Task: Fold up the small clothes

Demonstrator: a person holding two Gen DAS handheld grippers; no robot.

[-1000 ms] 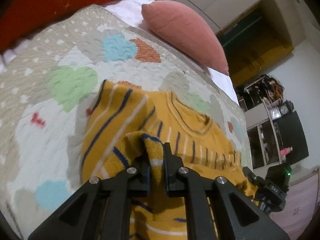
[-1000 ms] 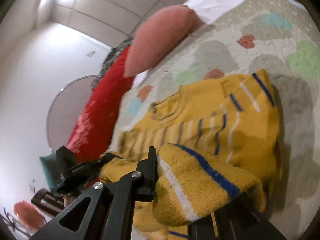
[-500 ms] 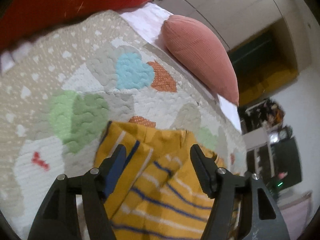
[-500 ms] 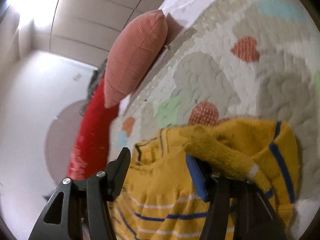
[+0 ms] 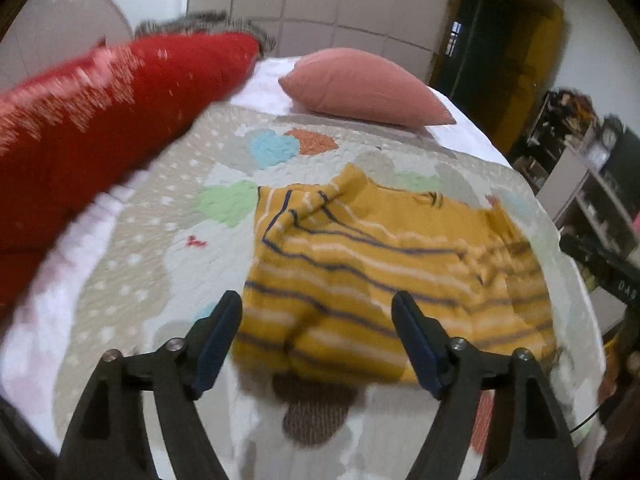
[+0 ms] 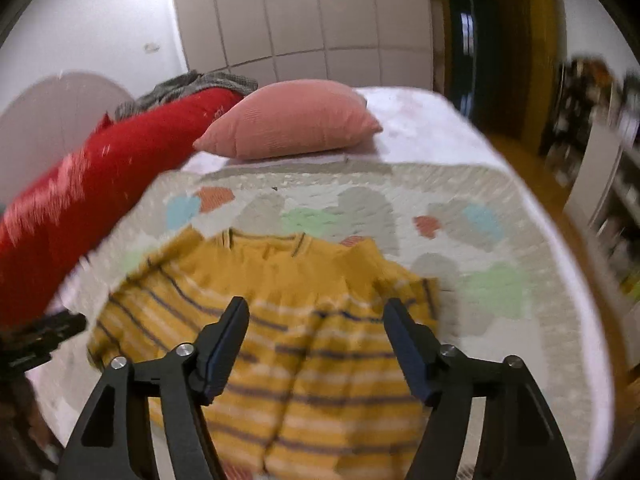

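Observation:
A small mustard-yellow sweater (image 5: 384, 276) with white and navy stripes lies folded on the quilted bedspread (image 5: 168, 248), its neckline toward the pillows. In the right wrist view the same sweater (image 6: 288, 320) fills the lower middle. My left gripper (image 5: 318, 332) hovers above the sweater's near edge, jaws still opening, nothing between the pads. The right gripper (image 6: 314, 336) hangs over the striped body, its jaws opening too, with no cloth pinched. Both views are motion-blurred.
A long red bolster (image 5: 92, 128) lies along the bed's left side. A pink pillow (image 5: 360, 88) rests at the head of the bed on a white sheet. Dark shelving (image 5: 592, 184) and a doorway stand beyond the right edge.
Both grippers let go of the folded sweater parts, opened wide, and pulled back and up. The cloth now lies flat on the bed, and both views have rolled level.

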